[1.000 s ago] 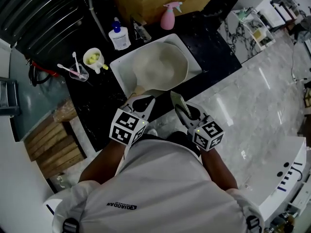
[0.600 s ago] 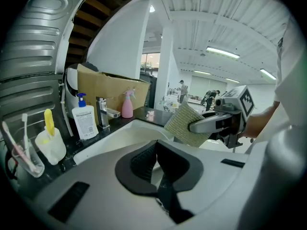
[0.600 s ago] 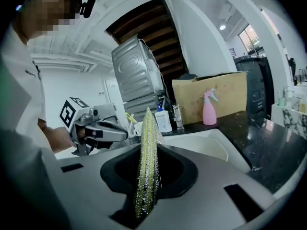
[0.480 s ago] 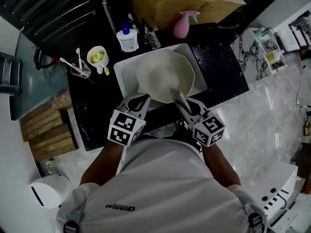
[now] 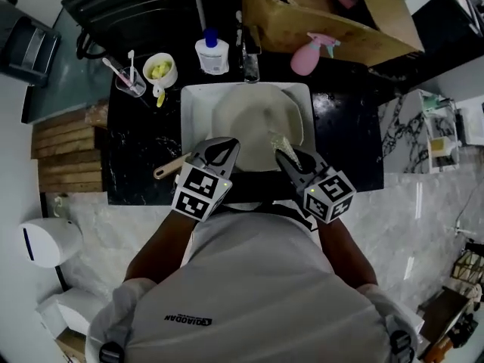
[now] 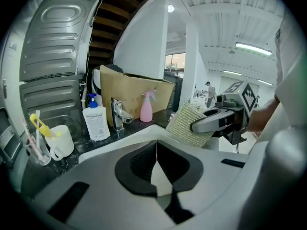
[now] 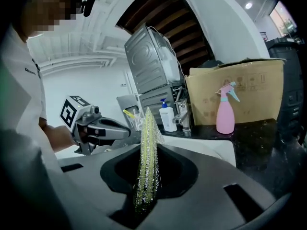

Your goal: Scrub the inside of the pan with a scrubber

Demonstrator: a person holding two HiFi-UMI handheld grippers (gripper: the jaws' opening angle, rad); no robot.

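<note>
handle (image 5: 169,167) – wooden, juts left over the table (image 5: 136,165); I'd grip the pan there, it's probably heavy and slick | left tongs (image 5: 224,148) closed, empty, tilted down | pan (image 5: 253,112) in sink (image 5: 190,100) | scrubber (image 7: 147,147) – soft, light | right tongs (image 5: 286,156) clamped on it, tilted down

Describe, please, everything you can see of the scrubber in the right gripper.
The scrubber is a thin, flat, rectangular pad of glittery yellow-green mesh. The fingers of the right gripper clamp one end, so it stands on edge, its free end sticking out over the white pan. Whether it touches the pan cannot be told.
</note>
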